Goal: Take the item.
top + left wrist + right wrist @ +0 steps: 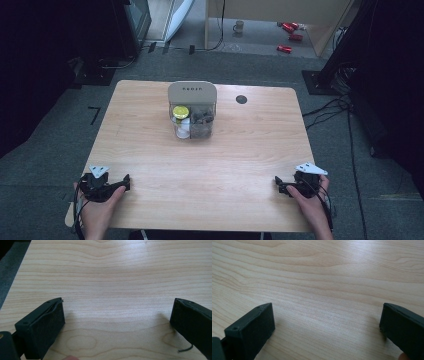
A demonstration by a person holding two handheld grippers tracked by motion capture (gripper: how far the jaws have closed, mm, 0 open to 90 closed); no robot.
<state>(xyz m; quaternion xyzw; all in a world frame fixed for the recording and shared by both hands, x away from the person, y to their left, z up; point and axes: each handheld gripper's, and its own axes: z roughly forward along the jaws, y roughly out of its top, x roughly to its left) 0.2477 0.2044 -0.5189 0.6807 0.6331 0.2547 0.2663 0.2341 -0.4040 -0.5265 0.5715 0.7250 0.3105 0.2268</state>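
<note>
A clear two-compartment box [193, 109] with a beige lid stands on the wooden table [150, 150], at its far middle. Its left compartment holds a yellow-lidded jar [180, 112] and something white; its right compartment holds dark pieces [202, 120]. My left gripper [126, 182] rests on the table's near left corner in a hand, jaws wide apart with bare wood between them, as the left gripper view [117, 312] shows. My right gripper [278, 183] rests at the near right corner, also open over bare wood [327, 317]. Both lie far from the box.
A round black grommet [241, 99] sits in the tabletop right of the box. Grey carpet surrounds the table. On the floor beyond it lie a mug [239, 26], red items [290, 30] and cables [330, 107].
</note>
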